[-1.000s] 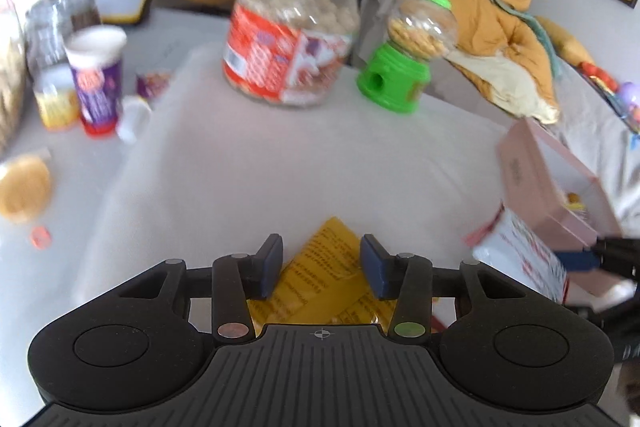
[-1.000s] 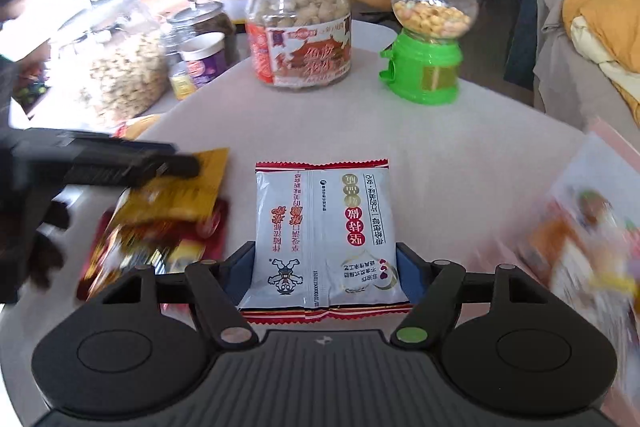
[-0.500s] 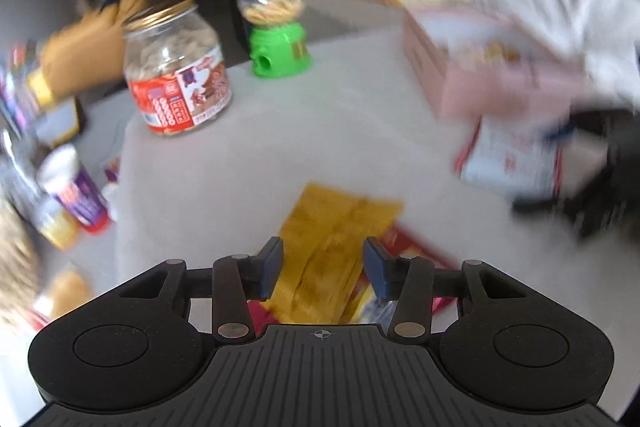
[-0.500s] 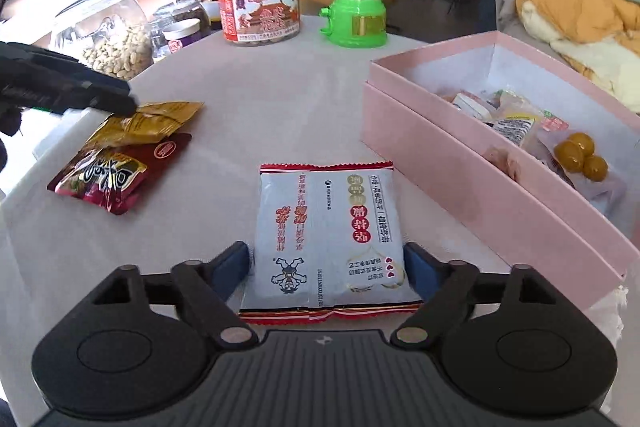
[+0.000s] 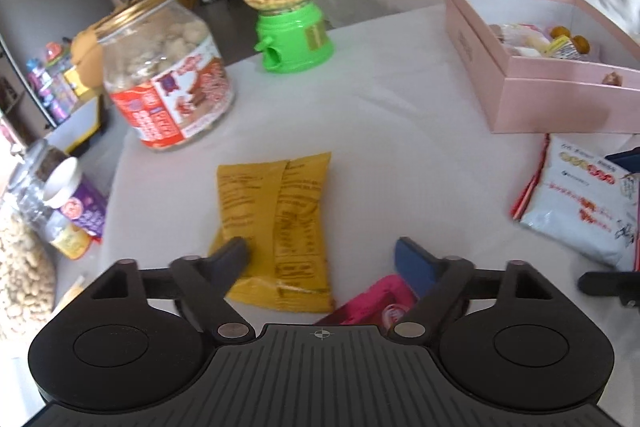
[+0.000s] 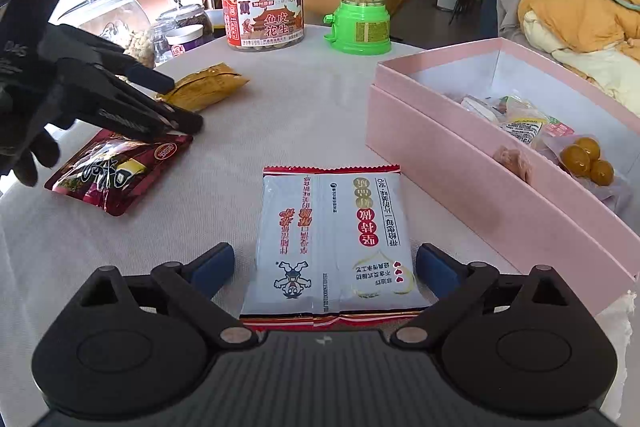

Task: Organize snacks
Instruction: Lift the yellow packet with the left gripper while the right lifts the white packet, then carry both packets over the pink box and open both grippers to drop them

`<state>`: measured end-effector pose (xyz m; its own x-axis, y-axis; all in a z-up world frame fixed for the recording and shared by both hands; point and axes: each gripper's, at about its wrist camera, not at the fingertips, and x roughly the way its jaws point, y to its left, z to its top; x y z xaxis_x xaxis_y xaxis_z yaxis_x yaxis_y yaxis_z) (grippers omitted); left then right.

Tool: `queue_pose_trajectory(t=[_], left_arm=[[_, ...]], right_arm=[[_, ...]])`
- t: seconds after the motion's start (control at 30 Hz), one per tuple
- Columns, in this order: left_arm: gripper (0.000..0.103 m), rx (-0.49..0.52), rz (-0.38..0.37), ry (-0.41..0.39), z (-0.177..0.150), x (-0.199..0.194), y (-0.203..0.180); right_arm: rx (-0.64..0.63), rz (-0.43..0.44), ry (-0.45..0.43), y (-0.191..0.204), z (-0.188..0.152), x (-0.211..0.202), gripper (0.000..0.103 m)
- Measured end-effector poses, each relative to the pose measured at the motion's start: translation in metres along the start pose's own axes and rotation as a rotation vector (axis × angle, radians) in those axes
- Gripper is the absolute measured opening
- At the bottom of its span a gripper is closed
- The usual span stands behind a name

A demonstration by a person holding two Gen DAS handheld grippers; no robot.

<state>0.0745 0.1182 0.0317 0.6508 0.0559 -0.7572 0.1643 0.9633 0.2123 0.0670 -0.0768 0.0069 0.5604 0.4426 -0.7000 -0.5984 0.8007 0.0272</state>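
On jar label [image 6: 262, 23]: 鱼皮花生

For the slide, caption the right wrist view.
Open right tool straddles a white snack packet beside the pink box; left tool hovers over two packets.

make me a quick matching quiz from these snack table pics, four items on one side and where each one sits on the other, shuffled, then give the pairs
Items:
1. yellow packet
2. white packet
3. dark red packet
4. round yellow candies

Places:
A. inside the pink box
B. between the open right gripper fingers
C. under the left gripper in the right wrist view
D. nearest the peanut jar

Pairs: 1-D, 2-B, 3-C, 4-A
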Motion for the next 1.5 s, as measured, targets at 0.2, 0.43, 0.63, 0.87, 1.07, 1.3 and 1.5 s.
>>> queue_pose_trajectory(t=[0.2, 0.43, 0.63, 0.87, 1.07, 1.3, 1.5], left_arm=[[0.079, -0.039, -0.025, -0.041, -0.003, -0.012, 0.010], [0.077, -0.119, 0.017, -0.050, 0.000, -0.003, 0.038], [0.078, -0.209, 0.028, -0.024, 0.009, 0.026, 0.043], [0.068, -0.228, -0.013, -0.028, 0.009, 0.016, 0.032], [0.065, -0.118, -0.054, -0.053, 0.007, -0.021, -0.012], [0.064, -0.082, -0.172, -0.151, 0.029, -0.077, -0.046], [0.064, -0.089, -0.257, -0.391, 0.111, -0.141, -0.058]], right_arm=[[0.000, 0.000, -0.001, 0.000, 0.000, 0.000, 0.098], [-0.003, 0.002, 0.002, 0.001, 0.000, 0.000, 0.100], [-0.008, 0.010, 0.005, 0.001, 0.001, 0.001, 0.103], [-0.004, 0.013, 0.026, 0.001, 0.003, 0.003, 0.103], [0.029, -0.038, 0.019, 0.001, 0.006, 0.000, 0.088], [-0.001, -0.044, 0.011, -0.003, 0.015, -0.035, 0.073], [-0.002, -0.209, -0.236, -0.038, 0.074, -0.125, 0.073]])
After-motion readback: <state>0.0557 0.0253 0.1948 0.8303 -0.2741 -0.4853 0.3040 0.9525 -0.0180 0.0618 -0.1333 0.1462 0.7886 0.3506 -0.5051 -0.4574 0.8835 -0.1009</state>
